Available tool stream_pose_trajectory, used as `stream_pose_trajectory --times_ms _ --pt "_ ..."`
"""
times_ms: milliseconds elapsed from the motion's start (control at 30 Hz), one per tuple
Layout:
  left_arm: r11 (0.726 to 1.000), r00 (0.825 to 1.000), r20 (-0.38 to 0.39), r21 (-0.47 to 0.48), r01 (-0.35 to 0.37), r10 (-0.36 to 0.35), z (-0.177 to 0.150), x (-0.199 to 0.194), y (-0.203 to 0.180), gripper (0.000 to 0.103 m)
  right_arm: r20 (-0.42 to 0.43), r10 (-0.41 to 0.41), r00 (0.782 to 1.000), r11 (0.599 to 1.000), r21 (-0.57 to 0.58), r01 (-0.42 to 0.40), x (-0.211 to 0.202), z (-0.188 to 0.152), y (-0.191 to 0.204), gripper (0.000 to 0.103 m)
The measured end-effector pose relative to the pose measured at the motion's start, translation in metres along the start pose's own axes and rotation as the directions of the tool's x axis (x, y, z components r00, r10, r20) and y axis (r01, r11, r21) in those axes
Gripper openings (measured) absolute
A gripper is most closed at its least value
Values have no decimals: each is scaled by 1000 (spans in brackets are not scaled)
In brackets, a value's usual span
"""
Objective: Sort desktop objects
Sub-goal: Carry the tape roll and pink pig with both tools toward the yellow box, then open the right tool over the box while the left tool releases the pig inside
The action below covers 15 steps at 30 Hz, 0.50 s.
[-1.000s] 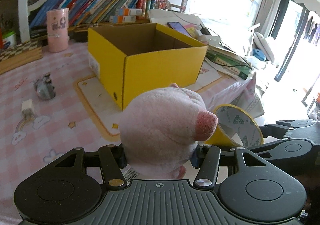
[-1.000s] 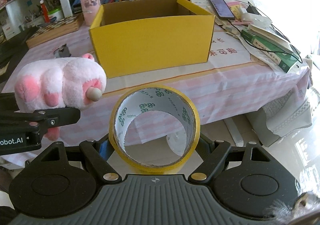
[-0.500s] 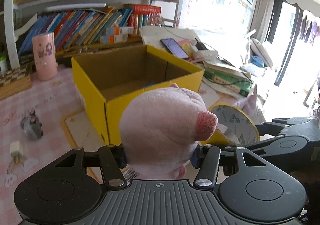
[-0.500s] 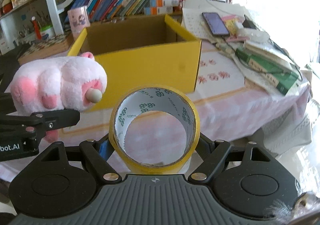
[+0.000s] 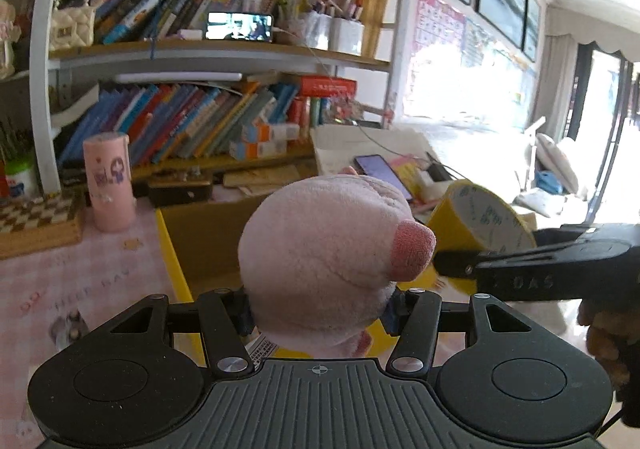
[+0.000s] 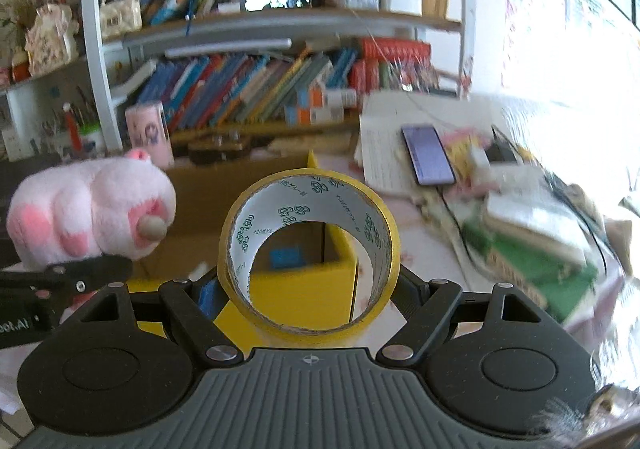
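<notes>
Pink plush toy (image 5: 320,265) sits clamped in the left gripper (image 5: 320,313), carried above the yellow box (image 6: 304,289), likely for dropping in. Beside it, the right gripper (image 6: 308,285) pinches a yellow tape roll (image 6: 310,257) upright over the box's near wall.

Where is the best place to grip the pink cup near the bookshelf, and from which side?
Judging from its pose, grip the pink cup around the middle of its body, coming from the front, level with the table. It stands upright and is a plain cylinder; the checkered board sits close on its left.
</notes>
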<state>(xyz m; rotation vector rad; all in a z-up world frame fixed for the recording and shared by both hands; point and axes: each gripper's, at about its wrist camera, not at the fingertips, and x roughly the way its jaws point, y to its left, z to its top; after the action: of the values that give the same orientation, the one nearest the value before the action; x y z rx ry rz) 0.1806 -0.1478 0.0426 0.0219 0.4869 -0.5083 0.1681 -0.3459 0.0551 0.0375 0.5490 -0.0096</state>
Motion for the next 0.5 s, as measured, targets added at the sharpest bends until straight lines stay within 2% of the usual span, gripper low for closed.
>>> stream_pose_trajectory --times_ms 300,500 --pt "991 991 -52 51 -124 126 18 51 5 55 22 84 996 995 -55 -83 47 35 -13 79" --pt "984 980 -99 44 -171 175 18 80 4 56 21 133 991 985 -109 -130 75 51 -9 79"
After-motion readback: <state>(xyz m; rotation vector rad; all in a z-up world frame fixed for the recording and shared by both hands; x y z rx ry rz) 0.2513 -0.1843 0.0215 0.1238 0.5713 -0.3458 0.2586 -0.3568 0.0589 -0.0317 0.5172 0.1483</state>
